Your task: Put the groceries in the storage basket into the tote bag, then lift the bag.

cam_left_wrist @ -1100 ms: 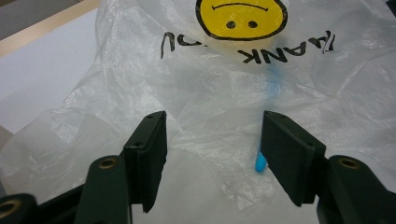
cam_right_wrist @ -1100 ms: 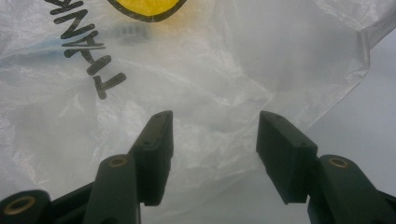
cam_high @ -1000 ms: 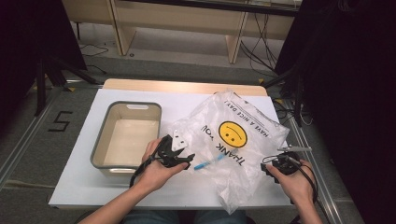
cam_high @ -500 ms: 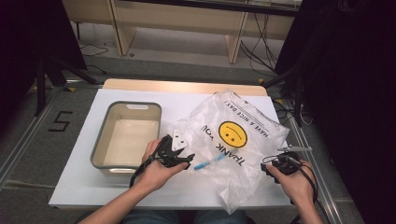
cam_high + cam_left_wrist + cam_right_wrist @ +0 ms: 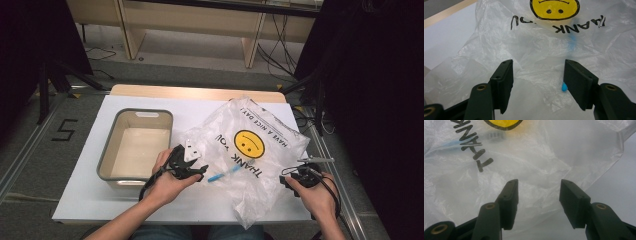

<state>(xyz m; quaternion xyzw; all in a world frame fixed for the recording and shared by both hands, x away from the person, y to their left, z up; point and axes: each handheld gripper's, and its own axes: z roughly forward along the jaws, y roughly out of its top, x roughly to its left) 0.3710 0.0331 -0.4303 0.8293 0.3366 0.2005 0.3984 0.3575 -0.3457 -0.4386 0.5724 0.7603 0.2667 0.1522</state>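
left gripper point(image 5: 196, 170): mine, at the bag's left edge, jaws apart with film lying between them, pads not pressing on it. My guess is I park here to pin or pinch that edge so the bag stays put.
right gripper point(image 5: 292, 181): mine, at the bag's lower right side, jaws apart over a flat fold of film. They have just been closing a bit, nothing clamped yet. Looks like I'm set to pinch this side while the other hand works the left.
pen point(image 5: 223, 174): blue stick, looks like a pen but can't confirm; lies just beside my left gripper, partly seen through the film. In the left gripper view its blue tip point(image 5: 564, 87) sits right by my right-hand jaw, the rest blurs up under the plastic. Can't tell if it is inside the bag or under it.
bag point(image 5: 260, 165): thin clear plastic, crumpled flat on the white table point(image 5: 90, 200), spread between my two grippers, likely so each can take a side and open it.
bag print: yellow smiley point(image 5: 249, 143), black "THANK YOU" and "HAVE A NICE DAY!", upside down from my side.
tub point(image 5: 109, 155): grey-rimmed, cream inside, nothing in it, left of the bag beside my left hand. Probably where things go next.
floor mark point(image 5: 63, 130): black "5" on the floor left of the table.
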